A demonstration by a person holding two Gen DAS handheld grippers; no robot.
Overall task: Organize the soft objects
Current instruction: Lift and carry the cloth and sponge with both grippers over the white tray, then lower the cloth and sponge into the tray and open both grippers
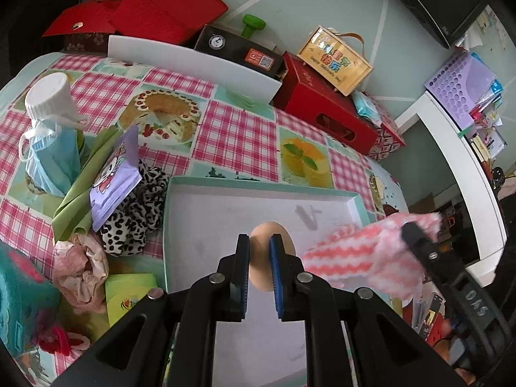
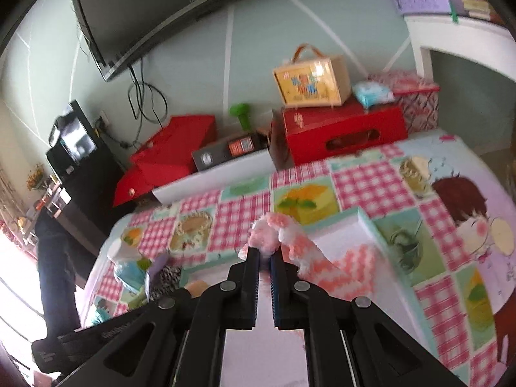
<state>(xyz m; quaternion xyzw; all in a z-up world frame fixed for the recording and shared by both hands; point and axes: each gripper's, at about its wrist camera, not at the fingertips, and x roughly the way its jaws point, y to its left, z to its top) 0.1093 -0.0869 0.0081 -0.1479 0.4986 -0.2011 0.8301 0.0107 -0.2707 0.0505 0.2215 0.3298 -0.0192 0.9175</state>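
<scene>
Checked pink tablecloth (image 1: 232,135) covers the surface. From the left wrist, the left gripper (image 1: 259,259) clenches a beige sponge (image 1: 272,235) over the shallow white box (image 1: 200,213), probably to drop it inside; the box looks empty beneath the jaws. Other soft items lie left of them. From the right wrist, the right gripper (image 2: 265,258) pinches a pink zigzag cloth (image 2: 342,264), which drapes right of the jaws toward the same box (image 2: 361,222).

We see the tray (image 1: 225,213) floor bare ahead; a leopard cloth (image 1: 135,219) crowds its left wall.
</scene>
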